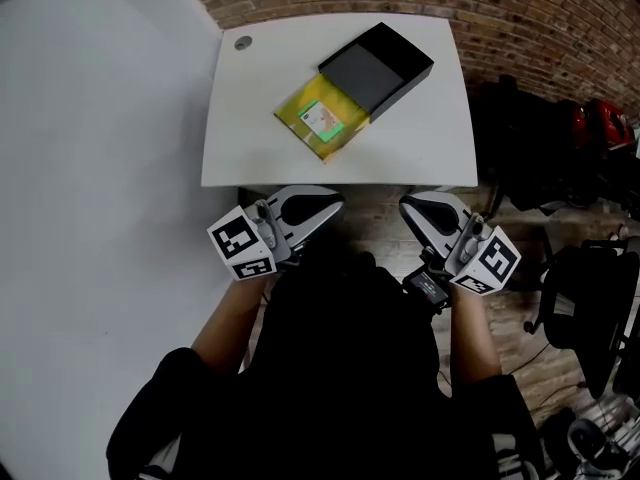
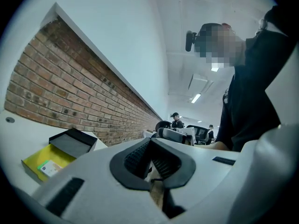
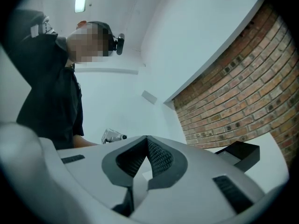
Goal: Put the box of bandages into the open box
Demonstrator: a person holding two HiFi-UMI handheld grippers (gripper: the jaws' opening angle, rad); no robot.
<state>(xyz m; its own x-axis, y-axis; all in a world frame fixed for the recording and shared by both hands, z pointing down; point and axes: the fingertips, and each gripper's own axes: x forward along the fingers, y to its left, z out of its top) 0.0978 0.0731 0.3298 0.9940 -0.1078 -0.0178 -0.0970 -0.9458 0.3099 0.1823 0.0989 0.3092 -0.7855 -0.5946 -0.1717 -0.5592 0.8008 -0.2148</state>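
On the white table [image 1: 260,148] lies a black box [image 1: 385,63] slid open, with its yellow tray [image 1: 300,108] pulled out toward me. A small white-and-green box of bandages [image 1: 322,118] lies inside that tray. The left gripper view shows the same black box [image 2: 74,141], yellow tray [image 2: 32,161] and bandage box [image 2: 49,168] at lower left. My left gripper [image 1: 337,206] and right gripper [image 1: 405,206] hang below the table's front edge, close to my body, both shut and empty. In their own views, the left gripper [image 2: 150,143] and right gripper [image 3: 147,141] have jaws meeting at the tips.
A brick wall [image 1: 520,18] runs behind the table, and a white wall [image 1: 90,168] stands on the left. Dark chairs and bags [image 1: 560,168] crowd the floor to the right. A round cable hole [image 1: 243,42] sits in the table's far left corner.
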